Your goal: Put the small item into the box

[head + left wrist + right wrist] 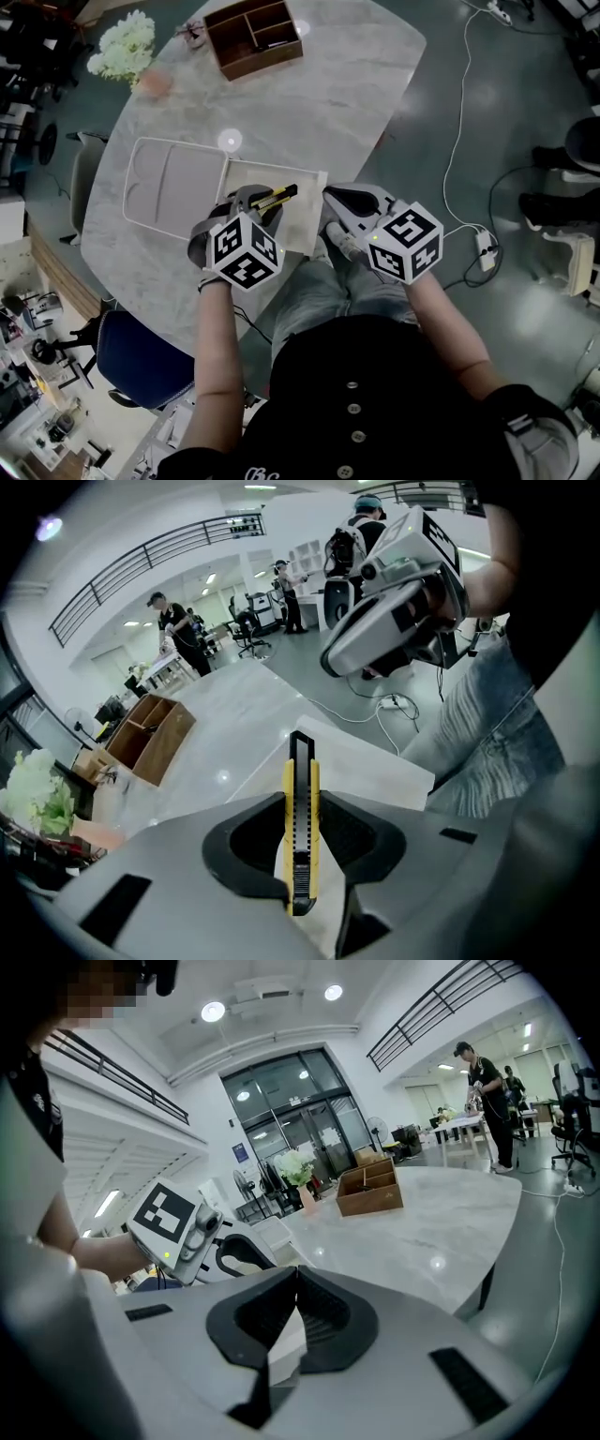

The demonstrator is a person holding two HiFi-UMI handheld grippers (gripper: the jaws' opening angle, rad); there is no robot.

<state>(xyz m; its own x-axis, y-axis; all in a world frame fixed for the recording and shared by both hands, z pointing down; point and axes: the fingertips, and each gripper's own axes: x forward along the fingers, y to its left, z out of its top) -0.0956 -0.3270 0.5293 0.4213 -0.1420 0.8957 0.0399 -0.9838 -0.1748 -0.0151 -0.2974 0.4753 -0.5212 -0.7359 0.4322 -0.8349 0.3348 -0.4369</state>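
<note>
A yellow and black utility knife [280, 196] [301, 817] is clamped lengthwise between the jaws of my left gripper [266, 202] [300, 803]. It hangs tilted over the open white box [302, 231] [380, 766] near the table's front edge. The box's lid [173, 187] lies flat, folded out to the left. My right gripper [330, 195] [295, 1283] sits at the box's right side, shut on a white edge of the box [284, 1346]. In the left gripper view the right gripper [394, 621] shows beyond the box.
A brown wooden organizer [255, 37] [369, 1190] stands at the table's far end, with white flowers [122, 45] and a pink cup [155, 84] to its left. A blue chair [141, 361] is at the lower left. A cable and power strip [486, 248] lie on the floor at right.
</note>
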